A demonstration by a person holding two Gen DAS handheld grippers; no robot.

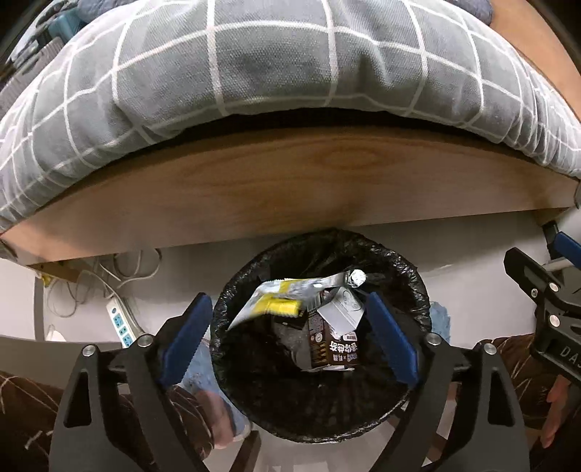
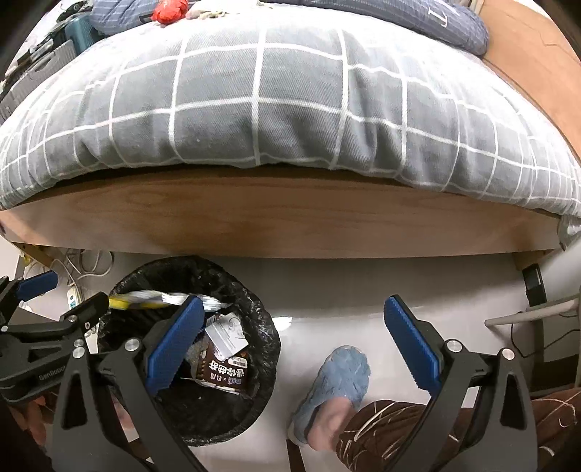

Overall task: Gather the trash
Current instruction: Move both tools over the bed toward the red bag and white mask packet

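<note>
A round bin lined with a black bag (image 1: 417,290) stands on the pale floor against the wooden bed frame. My left gripper (image 1: 288,301) hovers right over its mouth, blue pads wide apart and open. Between the pads, touching neither, a blurred yellow and silver wrapper (image 1: 283,297) lies across the top of the bin's contents. Below it sits a brown drink carton (image 1: 330,345) with a white torn top. In the right wrist view the same bin (image 2: 268,348), wrapper (image 2: 145,299) and carton (image 2: 225,374) show at lower left. My right gripper (image 2: 294,303) is open and empty over bare floor, right of the bin.
A bed with a grey checked duvet (image 2: 290,109) and a wooden side board (image 1: 290,181) fills the top. A power strip (image 1: 121,323) and cables lie left of the bin. The person's feet in blue slippers (image 2: 341,377) flank the bin. A red object (image 2: 169,11) lies on the bed.
</note>
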